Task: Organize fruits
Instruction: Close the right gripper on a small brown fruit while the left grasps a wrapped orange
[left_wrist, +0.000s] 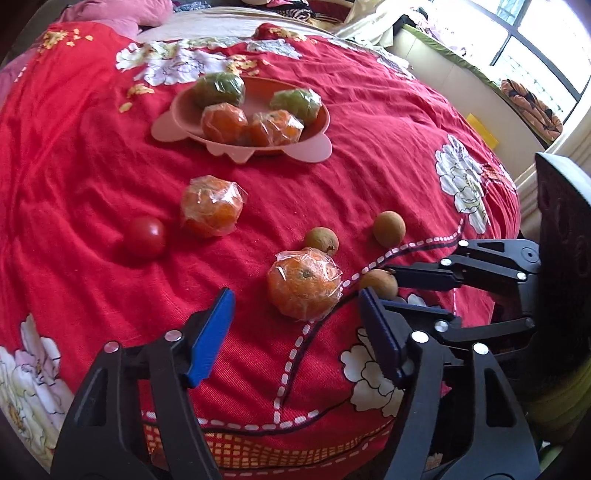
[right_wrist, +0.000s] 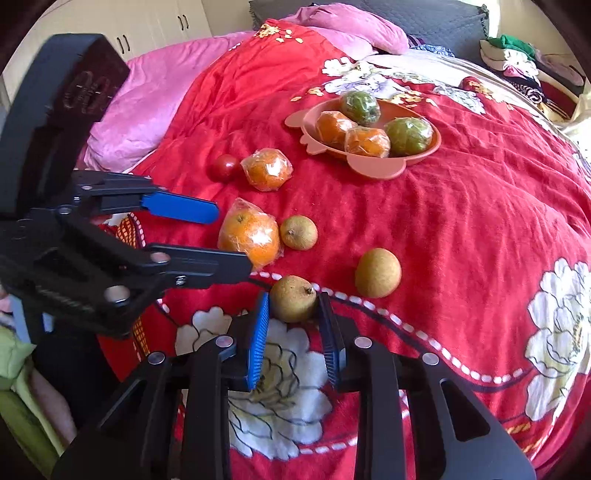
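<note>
Item one: my right hand-held gripper (right_wrist: 293, 308) pinches a brown longan (right_wrist: 293, 298) on the bed (right_wrist: 461, 229), ready for lifting. Left hand-held gripper (left_wrist: 295, 301) spread around wrapped orange (left_wrist: 303, 282). Destination: pink plate (left_wrist: 177, 107).

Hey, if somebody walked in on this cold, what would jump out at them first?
Probably the bright red floral bedspread filling both views, with a pink plate near its middle holding four plastic-wrapped fruits, two orange and two green. Next, the right gripper at the near edge, shut on a small brown fruit. Beside it the left gripper hovers open around a wrapped orange, pads not touching.
</note>
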